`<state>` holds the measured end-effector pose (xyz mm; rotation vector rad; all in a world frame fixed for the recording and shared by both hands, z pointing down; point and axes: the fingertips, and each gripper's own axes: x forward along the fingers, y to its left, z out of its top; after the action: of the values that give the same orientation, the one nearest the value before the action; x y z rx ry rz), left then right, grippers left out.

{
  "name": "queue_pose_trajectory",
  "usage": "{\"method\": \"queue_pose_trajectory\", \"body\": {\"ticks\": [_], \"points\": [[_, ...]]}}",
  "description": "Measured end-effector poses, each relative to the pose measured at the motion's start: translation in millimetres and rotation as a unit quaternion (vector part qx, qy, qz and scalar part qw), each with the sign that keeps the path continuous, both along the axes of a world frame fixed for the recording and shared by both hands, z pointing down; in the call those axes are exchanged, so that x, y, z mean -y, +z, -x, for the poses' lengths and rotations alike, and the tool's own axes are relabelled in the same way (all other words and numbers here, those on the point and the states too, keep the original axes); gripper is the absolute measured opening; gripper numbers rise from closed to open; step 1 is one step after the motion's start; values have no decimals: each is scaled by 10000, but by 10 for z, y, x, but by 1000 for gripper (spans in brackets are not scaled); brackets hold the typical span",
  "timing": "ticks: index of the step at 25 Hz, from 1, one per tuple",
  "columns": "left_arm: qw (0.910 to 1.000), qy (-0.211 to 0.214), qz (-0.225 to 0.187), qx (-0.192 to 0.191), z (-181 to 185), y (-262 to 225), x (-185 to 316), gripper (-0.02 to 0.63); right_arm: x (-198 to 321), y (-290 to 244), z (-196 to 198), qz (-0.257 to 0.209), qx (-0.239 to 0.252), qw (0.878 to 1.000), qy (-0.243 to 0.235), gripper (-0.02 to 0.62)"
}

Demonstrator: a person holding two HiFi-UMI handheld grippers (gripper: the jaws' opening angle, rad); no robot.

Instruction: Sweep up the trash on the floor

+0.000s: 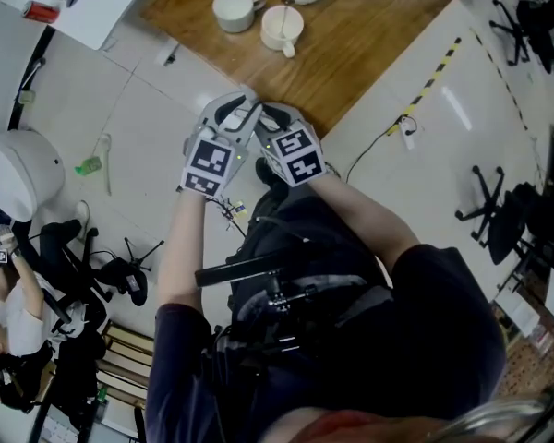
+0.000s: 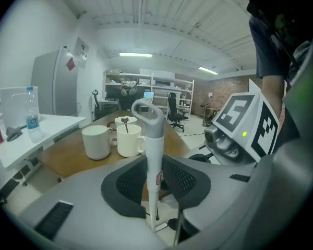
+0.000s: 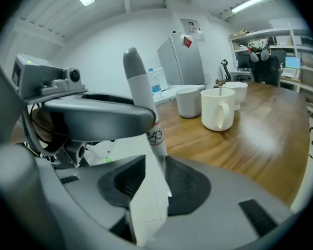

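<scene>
1. Left gripper (image 2: 155, 185): jaws closed on an upright white handle (image 2: 154, 139) w/ a grey loop top. Both pads sit against the shaft, below the grey part.
2. Right gripper (image 3: 155, 187): jaws spread wide. The same handle runs down betw. them, w/ a flat white strip (image 3: 145, 207) nearer the camera. Pads prob. not pressing on either, but it is crowded there, so not certain.
3. In the right gripper view, a finger of the left gripper crosses the handle higher up, under the grey top.
4. Head view: both grippers are close together, tips pointing at the near edge of a wooden table (image 1: 369, 44). The person's forearms (image 1: 180, 247) reach fwd to them.
5. Three white cups (image 1: 282, 28) stand on the table's far part, apart from the grippers.
6. Trash: a small green scrap (image 1: 90, 165) lies on the pale tile floor (image 1: 157, 100), left of the grippers and well apart. A thin white stick (image 1: 106, 160) lies just beside it.
7. Black office chairs (image 1: 489, 212) stand at the right.
</scene>
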<state>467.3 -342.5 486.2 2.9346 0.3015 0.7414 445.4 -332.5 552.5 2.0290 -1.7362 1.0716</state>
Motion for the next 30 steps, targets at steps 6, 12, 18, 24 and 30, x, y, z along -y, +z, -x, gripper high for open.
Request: {"method": "queue_pose_trajectory", "body": {"ticks": [6,12,18,24,30], "points": [[10000,42,9,-26,-25,-6,90,94,-255,-55,-63,-25,-48,9999,-109,143],[9998,210,-63,22,-28,-28,83,92,3,-166,-12,-274,-307,9966,-711,143],[9996,126,-253,76,106,-181,249,91,246,-294,114,-466,-638,9924,-944,120],[9953,358,-844,326,189,-160,430,91,484,-239,170,-474,-787,9923,-828,121],[9936,271,-1034,354,145,13,599,91,682,-27,168,-378,-615,9951,-671,144]]}}
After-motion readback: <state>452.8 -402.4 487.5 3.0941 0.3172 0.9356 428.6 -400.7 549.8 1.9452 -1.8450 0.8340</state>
